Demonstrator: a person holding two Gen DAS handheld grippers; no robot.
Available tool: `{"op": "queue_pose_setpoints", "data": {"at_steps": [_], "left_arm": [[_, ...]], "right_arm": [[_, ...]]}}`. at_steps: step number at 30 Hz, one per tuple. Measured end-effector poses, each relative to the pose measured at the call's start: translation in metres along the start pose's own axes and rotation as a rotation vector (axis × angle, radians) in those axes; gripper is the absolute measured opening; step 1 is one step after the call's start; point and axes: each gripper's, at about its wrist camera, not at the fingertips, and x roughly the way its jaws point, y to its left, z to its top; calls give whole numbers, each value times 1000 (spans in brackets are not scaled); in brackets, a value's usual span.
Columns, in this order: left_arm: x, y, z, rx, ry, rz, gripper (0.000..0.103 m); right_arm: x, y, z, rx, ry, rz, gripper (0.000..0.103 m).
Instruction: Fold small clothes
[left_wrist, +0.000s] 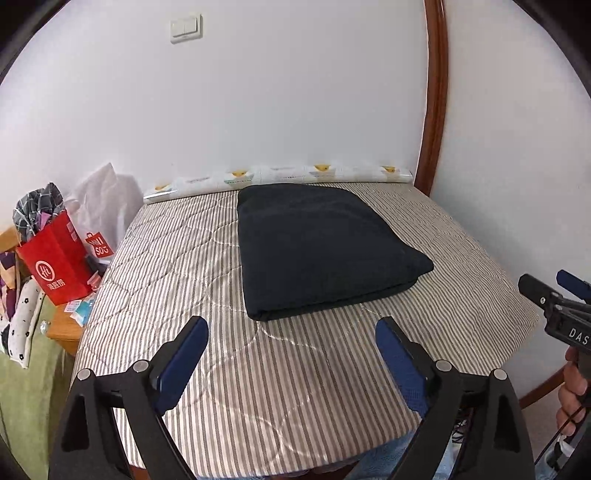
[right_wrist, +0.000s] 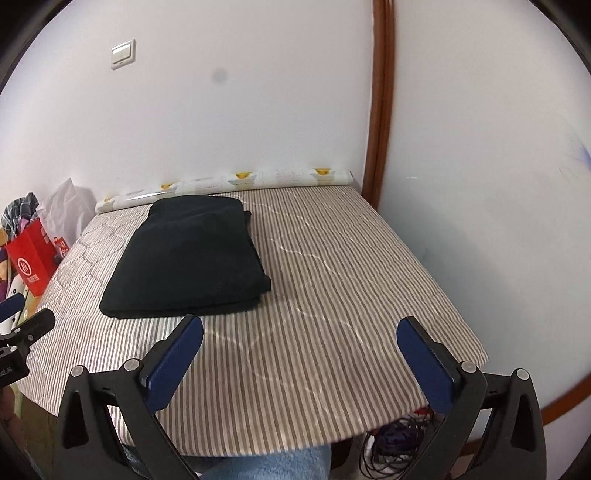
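Folded black soft knit garment (left_wrist: 317, 251) at 12 o'clock: light, floppy; take hold at near folded edge. Left gripper (left_wrist: 291, 349), right gripper (right_wrist: 300, 345): jaws spread wide, empty.

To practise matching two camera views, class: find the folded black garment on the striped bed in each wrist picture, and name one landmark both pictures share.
Left wrist view: the folded black garment lies just right of centre, beyond the open left gripper.
Right wrist view: the folded black garment lies left of centre, beyond the left finger of the open right gripper.
Shared landmark: the white wall switch, upper left in both.
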Motion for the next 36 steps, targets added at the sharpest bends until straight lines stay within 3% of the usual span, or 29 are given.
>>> {"op": "queue_pose_setpoints", "data": {"at_steps": [13, 36], "left_arm": [[-17, -1, -9, -30, -44, 34, 92], [-13, -6, -11, -31, -31, 30, 92]], "right_arm": [[-19, 1, -14, 20, 2, 12, 103], [-23, -6, -21, 19, -2, -24, 103]]}}
